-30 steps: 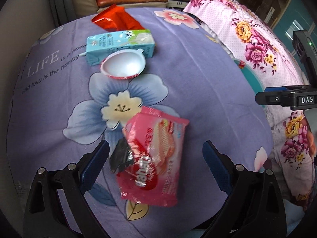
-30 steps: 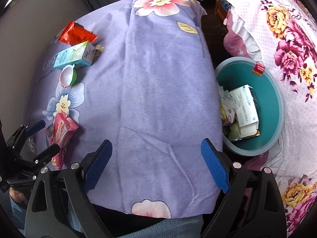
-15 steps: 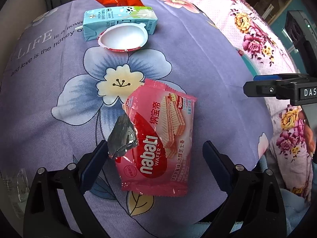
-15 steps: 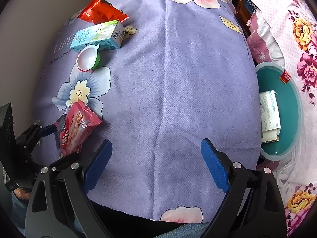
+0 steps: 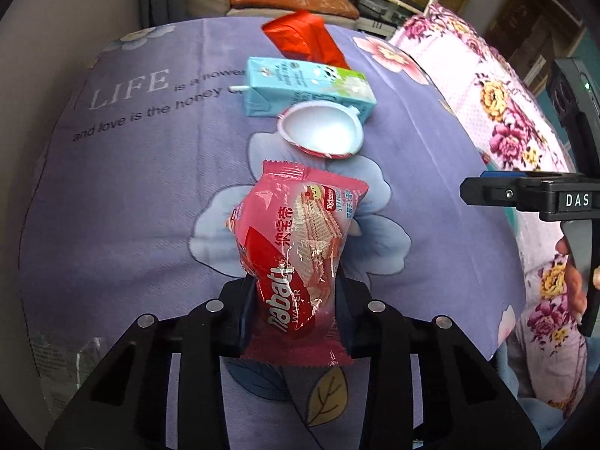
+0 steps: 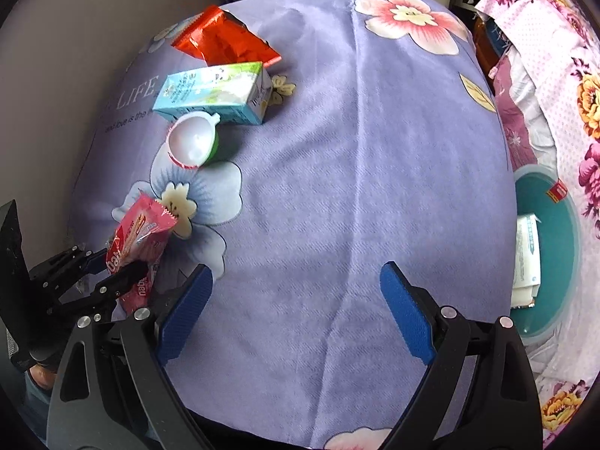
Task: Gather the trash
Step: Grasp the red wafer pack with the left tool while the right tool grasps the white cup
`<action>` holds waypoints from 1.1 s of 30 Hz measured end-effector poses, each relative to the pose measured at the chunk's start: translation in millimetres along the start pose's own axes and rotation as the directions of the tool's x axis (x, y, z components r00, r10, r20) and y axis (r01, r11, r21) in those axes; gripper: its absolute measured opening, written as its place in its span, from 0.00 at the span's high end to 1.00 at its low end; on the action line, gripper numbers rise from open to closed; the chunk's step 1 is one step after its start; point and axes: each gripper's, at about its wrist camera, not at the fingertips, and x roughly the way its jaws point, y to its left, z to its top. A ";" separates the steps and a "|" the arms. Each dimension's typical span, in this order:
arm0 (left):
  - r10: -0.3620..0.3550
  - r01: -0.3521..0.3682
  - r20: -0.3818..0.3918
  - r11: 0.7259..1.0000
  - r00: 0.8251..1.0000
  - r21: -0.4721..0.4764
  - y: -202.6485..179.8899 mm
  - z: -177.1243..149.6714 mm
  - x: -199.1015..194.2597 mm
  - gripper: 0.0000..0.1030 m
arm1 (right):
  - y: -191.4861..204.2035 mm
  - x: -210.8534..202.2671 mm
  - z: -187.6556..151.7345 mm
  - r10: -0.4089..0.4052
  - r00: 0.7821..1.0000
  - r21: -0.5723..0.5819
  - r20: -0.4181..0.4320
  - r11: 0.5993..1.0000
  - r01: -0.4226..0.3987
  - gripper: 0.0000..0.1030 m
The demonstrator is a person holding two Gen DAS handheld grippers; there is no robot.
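**Inspector:** Start with the largest item and take positions from the purple tablecloth (image 6: 337,187).

**Assistant:** The teal basin (image 6: 555,232) sits off the cloth's right edge, below its level, with white packets already in it. On the cloth's far left lie the blue milk carton (image 5: 307,88), the red foil bag (image 5: 303,37) beyond it and a white cup (image 5: 320,133) just in front.

**Inspector:** And the item in hand?

**Assistant:** The pink wafer packet (image 5: 296,247) is at the cloth's near left. The left gripper (image 5: 296,311) is closing on its lower end, and the packet is already creased between the pads. The right gripper (image 6: 296,307) is spread wide over bare cloth, holding nothing.

**Inspector:** Recommendation?

**Assistant:** Finish the squeeze before lifting, because the film looks slippery. Carry the packet across the cloth to the basin and release it low over the rim.
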 end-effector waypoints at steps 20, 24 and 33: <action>0.001 0.010 0.063 0.985 0.998 -0.171 68.9 38.4 -7.4 0.65 | 63.3 84.1 82.8 0.042 0.999 -0.080 -0.035 0.996 -0.045 0.95; -0.004 0.012 0.053 0.988 0.999 -0.154 59.3 36.2 -4.6 0.65 | 61.6 70.6 72.9 0.020 1.000 -0.092 -0.010 0.996 -0.021 0.96; -0.030 0.033 0.037 0.996 0.999 -0.081 14.3 35.8 -2.0 0.65 | 17.7 22.4 37.5 -0.007 0.997 -0.046 0.073 0.999 0.011 0.96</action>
